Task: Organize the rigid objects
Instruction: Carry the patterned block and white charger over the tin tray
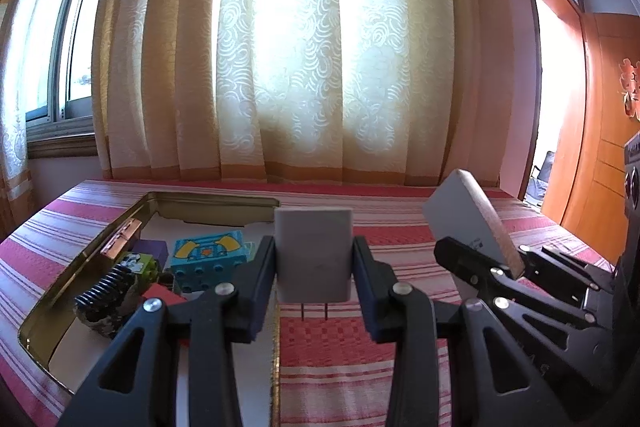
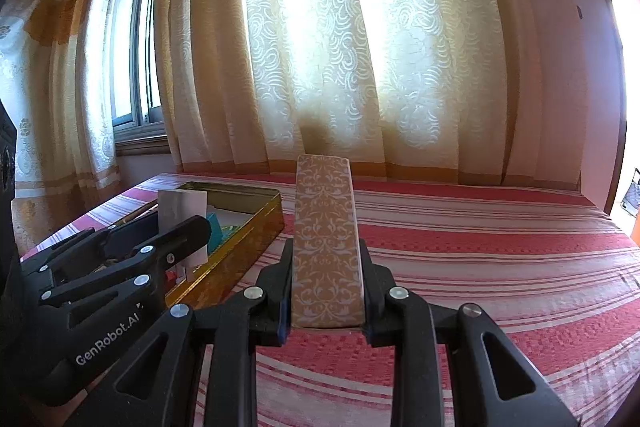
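My left gripper [image 1: 313,267] is shut on a white plug adapter [image 1: 314,251], its two prongs pointing down, held above the right edge of an open gold tin [image 1: 208,205]. My right gripper [image 2: 326,287] is shut on a flat box with a tan patterned edge [image 2: 326,239], lifted above the striped cloth. In the left wrist view that box [image 1: 468,223] shows a white face, with the right gripper [image 1: 508,267] under it. The right wrist view shows the left gripper [image 2: 192,231] holding the adapter [image 2: 182,207] by the tin [image 2: 244,243].
Inside the tin lie a blue toy block [image 1: 208,253], a purple block [image 1: 154,251], a black coil spring [image 1: 106,293] and a red piece [image 1: 162,297]. A red and white striped cloth [image 2: 480,255] covers the surface. Curtains [image 1: 300,67] hang behind; a wooden door [image 1: 600,147] stands at right.
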Action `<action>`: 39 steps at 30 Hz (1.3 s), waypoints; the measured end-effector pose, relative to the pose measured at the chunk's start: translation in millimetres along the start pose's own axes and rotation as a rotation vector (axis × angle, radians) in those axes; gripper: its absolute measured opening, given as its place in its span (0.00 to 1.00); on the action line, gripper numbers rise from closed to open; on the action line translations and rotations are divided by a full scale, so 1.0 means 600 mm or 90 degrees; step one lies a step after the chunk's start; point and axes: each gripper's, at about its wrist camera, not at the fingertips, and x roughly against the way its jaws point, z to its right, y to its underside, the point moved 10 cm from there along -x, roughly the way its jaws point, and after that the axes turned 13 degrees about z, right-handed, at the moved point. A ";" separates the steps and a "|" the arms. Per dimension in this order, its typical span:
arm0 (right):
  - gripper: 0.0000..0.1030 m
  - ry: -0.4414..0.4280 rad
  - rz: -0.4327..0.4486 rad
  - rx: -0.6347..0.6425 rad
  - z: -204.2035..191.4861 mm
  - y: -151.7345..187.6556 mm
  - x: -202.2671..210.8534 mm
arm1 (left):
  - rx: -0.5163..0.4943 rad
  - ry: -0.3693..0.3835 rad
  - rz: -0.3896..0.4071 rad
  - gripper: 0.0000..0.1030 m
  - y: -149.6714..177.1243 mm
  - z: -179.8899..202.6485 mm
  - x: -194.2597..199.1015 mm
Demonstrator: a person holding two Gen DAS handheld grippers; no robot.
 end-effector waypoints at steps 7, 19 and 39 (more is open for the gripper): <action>0.27 -0.014 -0.001 0.005 -0.022 0.001 -0.003 | 0.004 -0.010 0.006 0.36 -0.003 -0.018 0.009; 0.27 -0.040 -0.001 0.019 -0.062 0.003 -0.007 | 0.014 -0.032 0.009 0.36 -0.007 -0.057 0.015; 0.27 -0.073 -0.007 0.035 -0.110 0.007 -0.017 | 0.016 -0.057 0.010 0.36 -0.010 -0.098 0.024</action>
